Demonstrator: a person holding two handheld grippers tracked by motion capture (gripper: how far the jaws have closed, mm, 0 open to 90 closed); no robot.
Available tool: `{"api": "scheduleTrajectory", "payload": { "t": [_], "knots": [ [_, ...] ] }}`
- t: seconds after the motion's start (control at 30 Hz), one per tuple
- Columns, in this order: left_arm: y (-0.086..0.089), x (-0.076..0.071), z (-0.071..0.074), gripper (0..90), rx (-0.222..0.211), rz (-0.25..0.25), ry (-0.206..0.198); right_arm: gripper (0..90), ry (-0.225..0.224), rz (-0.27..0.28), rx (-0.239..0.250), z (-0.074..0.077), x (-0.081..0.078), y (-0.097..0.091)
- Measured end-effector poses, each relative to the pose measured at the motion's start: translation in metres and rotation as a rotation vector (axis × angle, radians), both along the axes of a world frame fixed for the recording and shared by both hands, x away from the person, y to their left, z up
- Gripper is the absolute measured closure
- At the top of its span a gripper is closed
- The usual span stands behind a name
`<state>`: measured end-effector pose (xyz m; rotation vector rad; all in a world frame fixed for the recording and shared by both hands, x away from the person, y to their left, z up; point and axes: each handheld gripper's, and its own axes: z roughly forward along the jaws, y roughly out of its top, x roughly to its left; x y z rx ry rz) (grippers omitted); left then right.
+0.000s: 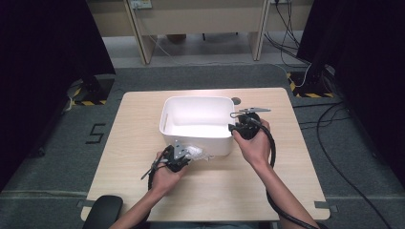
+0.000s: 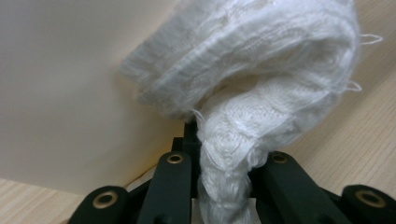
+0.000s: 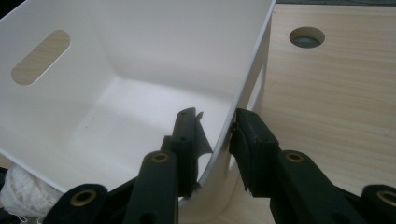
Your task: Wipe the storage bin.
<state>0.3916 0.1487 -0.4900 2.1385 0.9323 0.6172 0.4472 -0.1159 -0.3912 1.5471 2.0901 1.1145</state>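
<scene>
**Cloth pinched outside the bin, bin wall clamped**

While your left tongs (image 2: 219, 186) stand squeezed tight on a wad of white knitted cloth (image 2: 261, 79), your right tongs (image 3: 212, 140) straddle the wall of the white plastic bin (image 3: 140, 60), one jaw inside and one outside, both pressed against it at the rim. From the high view you see the cloth (image 1: 198, 153) lying on the table (image 1: 229, 191) just outside the bin's near wall (image 1: 198, 143), touching it, with your left tongs (image 1: 184, 155) right beside it. Your right tongs (image 1: 235, 128) grip the bin's right wall near its front corner.

Much of the cloth is hard to read: in the left gripper view its lower end vanishes between the jaws, its top is cut off by the picture's edge, and you cannot tell what kind of garment or rag it is. In the right gripper view a small corner of it (image 3: 21, 193) peeks out below the bin, at the picture's lower left. The bin's base is hidden behind the jaws there, and one slot handle (image 3: 39, 56) shows through its far wall. A round grommet hole (image 3: 307, 36) sits in the table beyond the bin.

No brand or label is legible on the bin, the cloth or the tongs. On the grey floor left of the table, a black mark (image 1: 95, 133) reads like the figure 5.
</scene>
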Motion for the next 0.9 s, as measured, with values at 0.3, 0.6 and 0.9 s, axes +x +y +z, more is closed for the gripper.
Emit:
{"api": "scheduleTrajectory", "payload": {
  "t": [0.3,0.6,0.9],
  "knots": [
    [-0.008,0.001,-0.001,79.0,0.008,-0.014,0.003,70.6,0.0,0.0,0.001,0.0,0.0,0.0],
    [-0.016,0.001,0.0,79.0,0.01,-0.03,0.004,70.6,0.0,0.0,0.003,0.0,0.0,0.0],
    [-0.018,0.0,0.003,79.0,-0.006,-0.028,-0.009,70.5,0.001,-0.001,0.006,0.0,0.0,-0.001]
  ]
}}
